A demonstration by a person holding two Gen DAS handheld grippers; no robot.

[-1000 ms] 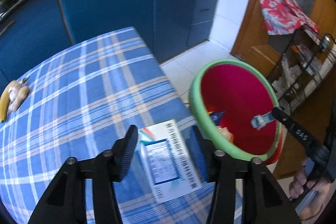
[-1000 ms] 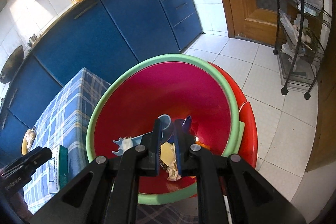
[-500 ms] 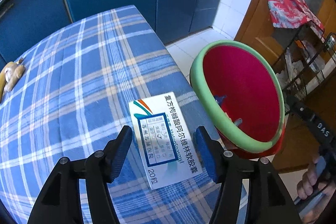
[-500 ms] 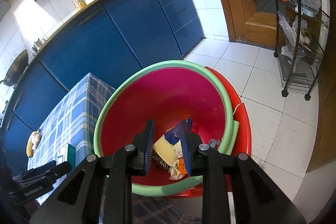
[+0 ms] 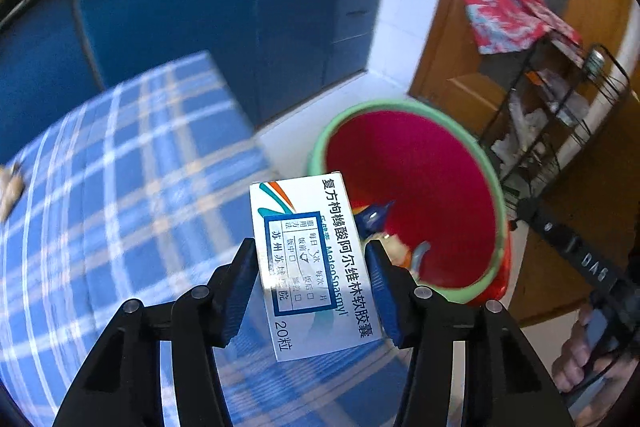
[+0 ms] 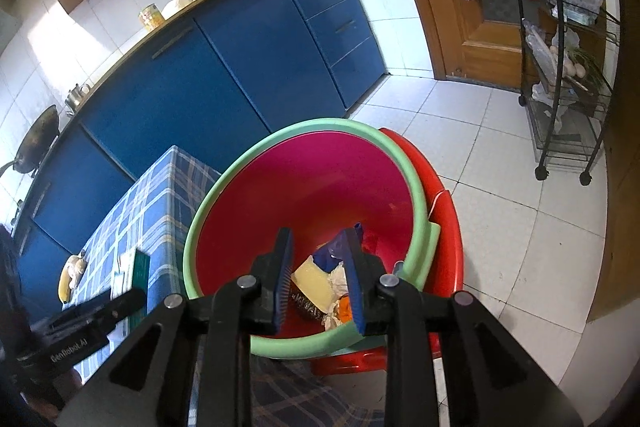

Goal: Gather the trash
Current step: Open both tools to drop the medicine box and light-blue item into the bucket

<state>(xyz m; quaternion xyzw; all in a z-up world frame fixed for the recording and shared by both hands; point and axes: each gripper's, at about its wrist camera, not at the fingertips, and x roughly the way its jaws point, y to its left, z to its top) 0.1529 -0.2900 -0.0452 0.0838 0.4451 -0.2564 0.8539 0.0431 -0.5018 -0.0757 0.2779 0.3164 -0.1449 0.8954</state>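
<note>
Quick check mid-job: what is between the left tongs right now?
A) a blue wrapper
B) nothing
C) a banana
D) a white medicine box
D: in the left wrist view the left tongs are clamped on the sides of the white medicine box, lifted off the checked tablecloth near the red bin.

Daylit — fisheye-warped, left view motion-blurred

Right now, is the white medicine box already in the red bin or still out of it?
Out. The white medicine box is clamped in the left gripper, beside the green-rimmed red bin.
</note>
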